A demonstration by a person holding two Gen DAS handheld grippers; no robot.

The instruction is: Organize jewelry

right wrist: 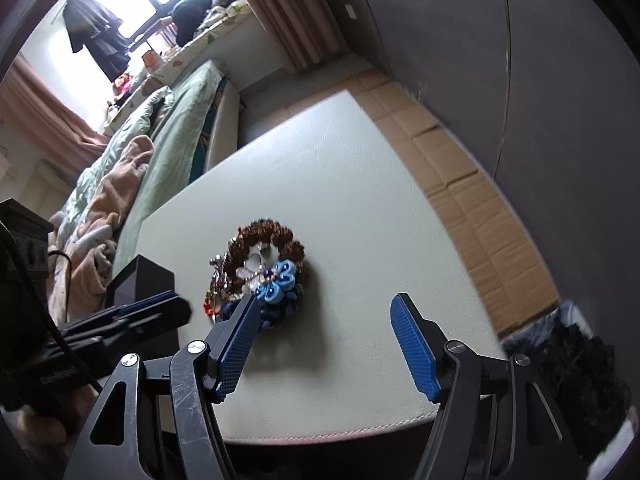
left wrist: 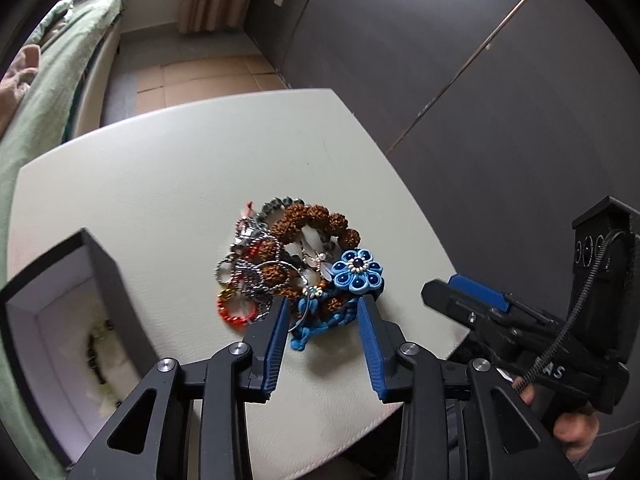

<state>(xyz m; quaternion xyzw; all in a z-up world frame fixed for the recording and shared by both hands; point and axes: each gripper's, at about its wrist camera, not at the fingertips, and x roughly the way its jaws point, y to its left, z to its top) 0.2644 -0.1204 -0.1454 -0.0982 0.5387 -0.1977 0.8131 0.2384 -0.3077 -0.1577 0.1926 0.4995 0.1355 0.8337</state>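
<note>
A tangled pile of jewelry (left wrist: 296,264) lies on the white table (left wrist: 160,184): a brown seed-bead bracelet (left wrist: 316,216), a blue flower piece (left wrist: 358,271) on blue cord, a red bead ring (left wrist: 236,312) and silver chains. My left gripper (left wrist: 324,306) is open, its tips at the pile's near edge around the blue cord. My right gripper (right wrist: 326,306) is open and empty, just right of the pile (right wrist: 260,268); it also shows in the left wrist view (left wrist: 464,292). An open dark box (left wrist: 76,336) with white lining stands at the left and holds a small item.
The dark box also shows in the right wrist view (right wrist: 144,280) behind the left gripper. A bed with green bedding (right wrist: 160,136) lies beyond the table. A dark wall (left wrist: 460,80) runs along the right. The table's near edge (right wrist: 320,428) is close to me.
</note>
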